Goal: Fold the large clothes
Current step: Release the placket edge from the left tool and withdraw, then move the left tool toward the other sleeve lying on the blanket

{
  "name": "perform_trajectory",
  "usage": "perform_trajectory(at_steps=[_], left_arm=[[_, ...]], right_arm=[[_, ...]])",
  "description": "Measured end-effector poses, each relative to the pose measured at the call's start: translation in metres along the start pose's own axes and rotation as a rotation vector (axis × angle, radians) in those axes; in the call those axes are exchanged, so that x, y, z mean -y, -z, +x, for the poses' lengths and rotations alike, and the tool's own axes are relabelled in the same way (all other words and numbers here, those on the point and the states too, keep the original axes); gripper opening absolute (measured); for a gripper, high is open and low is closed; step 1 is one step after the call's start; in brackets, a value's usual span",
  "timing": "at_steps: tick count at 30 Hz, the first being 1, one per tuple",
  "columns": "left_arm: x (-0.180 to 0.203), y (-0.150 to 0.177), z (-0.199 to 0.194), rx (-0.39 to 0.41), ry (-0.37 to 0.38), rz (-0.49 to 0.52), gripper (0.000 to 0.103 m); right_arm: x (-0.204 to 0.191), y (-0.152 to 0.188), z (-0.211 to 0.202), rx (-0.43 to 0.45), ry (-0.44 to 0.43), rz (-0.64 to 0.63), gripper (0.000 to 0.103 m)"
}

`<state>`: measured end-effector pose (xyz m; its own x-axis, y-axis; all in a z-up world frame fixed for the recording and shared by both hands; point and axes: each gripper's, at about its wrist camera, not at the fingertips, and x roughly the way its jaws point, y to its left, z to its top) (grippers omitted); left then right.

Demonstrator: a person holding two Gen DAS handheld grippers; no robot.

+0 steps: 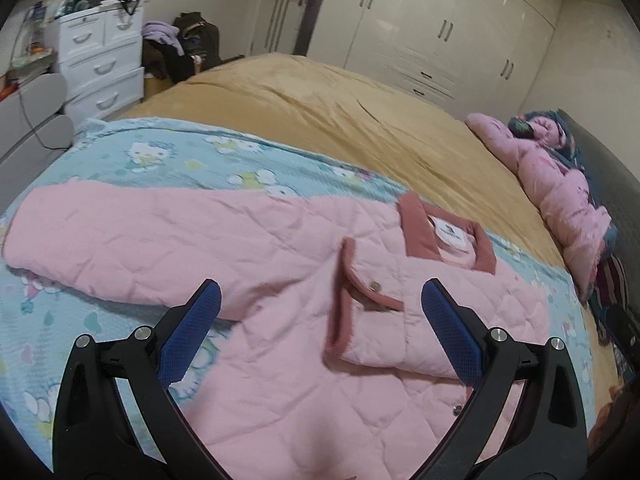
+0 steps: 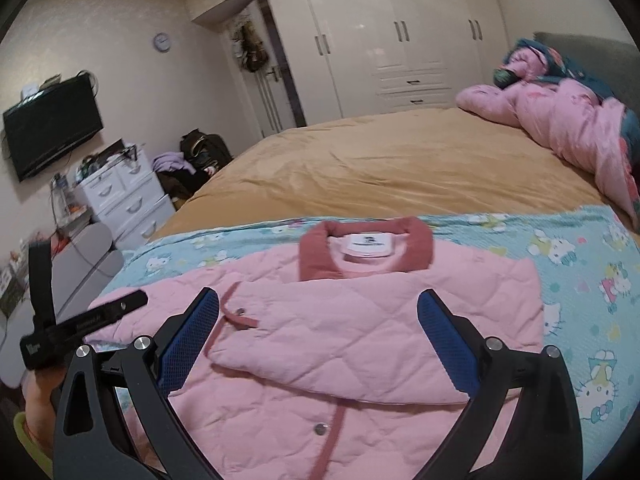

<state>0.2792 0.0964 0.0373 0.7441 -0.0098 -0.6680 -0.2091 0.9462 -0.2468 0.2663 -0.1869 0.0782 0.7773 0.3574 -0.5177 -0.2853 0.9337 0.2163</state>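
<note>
A pink quilted jacket point(image 1: 280, 280) with a dark-pink collar point(image 1: 416, 232) lies flat on a blue cartoon-print sheet point(image 1: 120, 168) on the bed. One sleeve is folded across its front, the cuff point(image 1: 360, 292) near the middle; the other sleeve stretches out to the left. My left gripper point(image 1: 320, 332) is open, hovering just above the folded cuff. In the right wrist view the jacket point(image 2: 360, 332) lies collar point(image 2: 364, 252) away from me. My right gripper point(image 2: 318, 340) is open and empty above the folded sleeve. The left gripper's body point(image 2: 80, 328) shows at the left.
A tan bedspread point(image 1: 320, 120) covers the far bed. A pink duvet and pillows point(image 1: 560, 196) are heaped at the headboard. White drawers point(image 1: 100, 64), a clothes pile point(image 1: 180, 48) and a wardrobe point(image 1: 440, 28) line the walls. A wall TV point(image 2: 52, 128) hangs at the left.
</note>
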Motion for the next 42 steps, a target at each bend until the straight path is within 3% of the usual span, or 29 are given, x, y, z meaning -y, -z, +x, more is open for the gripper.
perform_trajectory(at_steps=[7,19,26,42], left_arm=[[-0.049,-0.012,-0.012,0.046,-0.114,-0.082,0.094],[-0.131,-0.018,-0.015,0.026,-0.170,-0.206,0.094],[-0.181,-0.016,-0.013,0.009,-0.215,-0.287,0.094],[-0.272,0.000,-0.007,0.007,-0.261,-0.528,0.094]], right_arm=[[-0.046,0.000,0.015,-0.029,-0.050,-0.037,0.099],[-0.138,0.002,0.054,-0.062,-0.102,-0.164,0.099],[-0.189,0.021,0.091,-0.133,-0.142,-0.215,0.099],[-0.260,0.052,0.140,-0.241,-0.196,-0.281,0.099]])
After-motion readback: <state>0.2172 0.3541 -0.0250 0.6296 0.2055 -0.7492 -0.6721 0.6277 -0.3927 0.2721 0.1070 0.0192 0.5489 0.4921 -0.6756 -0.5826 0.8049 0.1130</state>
